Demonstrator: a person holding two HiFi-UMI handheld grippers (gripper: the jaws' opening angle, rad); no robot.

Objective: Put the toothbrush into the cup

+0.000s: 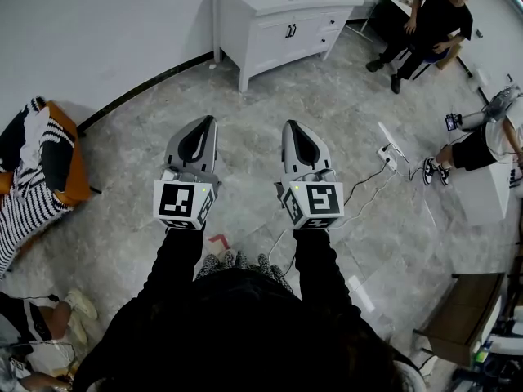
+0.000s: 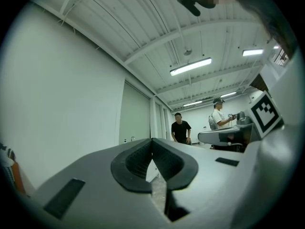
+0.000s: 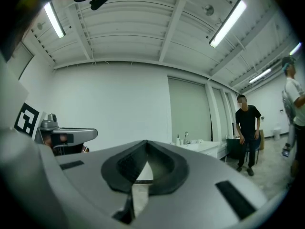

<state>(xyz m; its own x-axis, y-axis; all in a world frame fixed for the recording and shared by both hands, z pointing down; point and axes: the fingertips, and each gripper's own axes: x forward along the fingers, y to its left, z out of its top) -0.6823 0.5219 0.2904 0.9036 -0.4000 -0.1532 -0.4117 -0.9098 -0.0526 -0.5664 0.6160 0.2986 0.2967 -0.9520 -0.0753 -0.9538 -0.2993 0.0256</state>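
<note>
Jaws, left: my left gripper (image 2: 151, 141) is fully closed, pad against pad, with nothing between the pads.
Jaws, right: my right gripper (image 3: 144, 143) is closed the same way and is also empty.
Pose: I hold both grippers side by side, roughly level, above the grey tiled floor (image 1: 245, 104). They aim toward the white vanity cabinet (image 1: 282, 35).
Toothbrush, location: not visible in any view. Small items (image 3: 180, 140) stand by the tap on the vanity top, too small to identify.
Cup, location: not visible either.
Toothbrush, long axis and heading: cannot be told, since the brush is not in sight.
Step in hand: by my judgement, the approach. No pickup has begun.
Next move, requirements: get closer to the vanity and locate the brush and the cup. Then part one pair of jaws and set them across the handle's long axis.
</note>
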